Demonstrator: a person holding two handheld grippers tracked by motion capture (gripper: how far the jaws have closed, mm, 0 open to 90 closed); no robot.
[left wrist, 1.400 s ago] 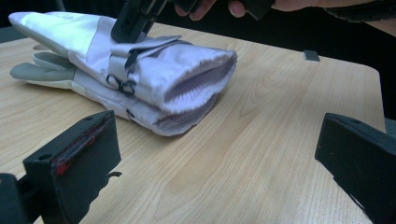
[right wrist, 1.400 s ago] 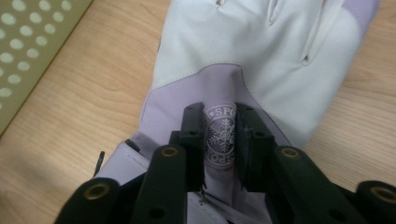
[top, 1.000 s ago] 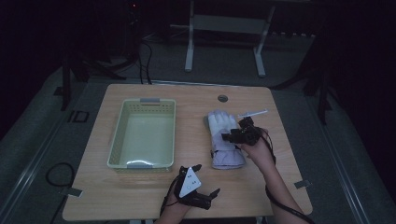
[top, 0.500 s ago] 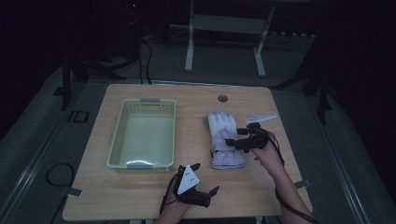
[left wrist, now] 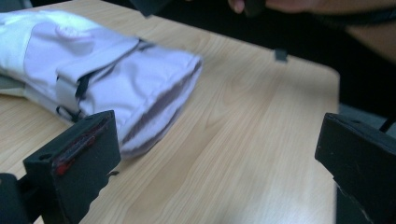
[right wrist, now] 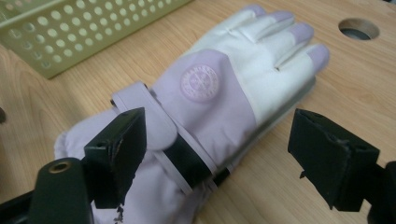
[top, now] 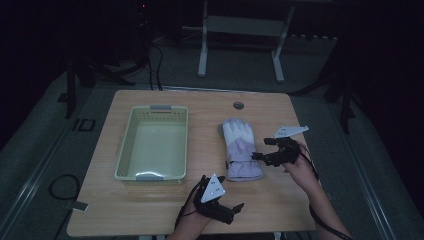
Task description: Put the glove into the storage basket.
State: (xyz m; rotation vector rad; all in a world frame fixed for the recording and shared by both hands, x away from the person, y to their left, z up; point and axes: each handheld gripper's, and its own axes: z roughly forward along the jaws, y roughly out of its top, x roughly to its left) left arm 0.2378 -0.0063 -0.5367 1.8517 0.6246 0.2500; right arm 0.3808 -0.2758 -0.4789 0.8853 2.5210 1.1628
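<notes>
over the one glove's (top: 241, 149) cuff the right gripper (top: 260, 156) hovers wide open and empty, left gripper (top: 236, 209) likewise, beside one basket (top: 153, 144).

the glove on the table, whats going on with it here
A person is working at a wooden table with a gripper in each hand. The right gripper hovers open at the wrist part of a white and lilac glove that lies flat, jaws spread on either side of its strap, nothing clamped. The left gripper waits open near the table's front edge, pointed toward the glove's cuff. A light green basket stands empty to the glove's left.
</notes>
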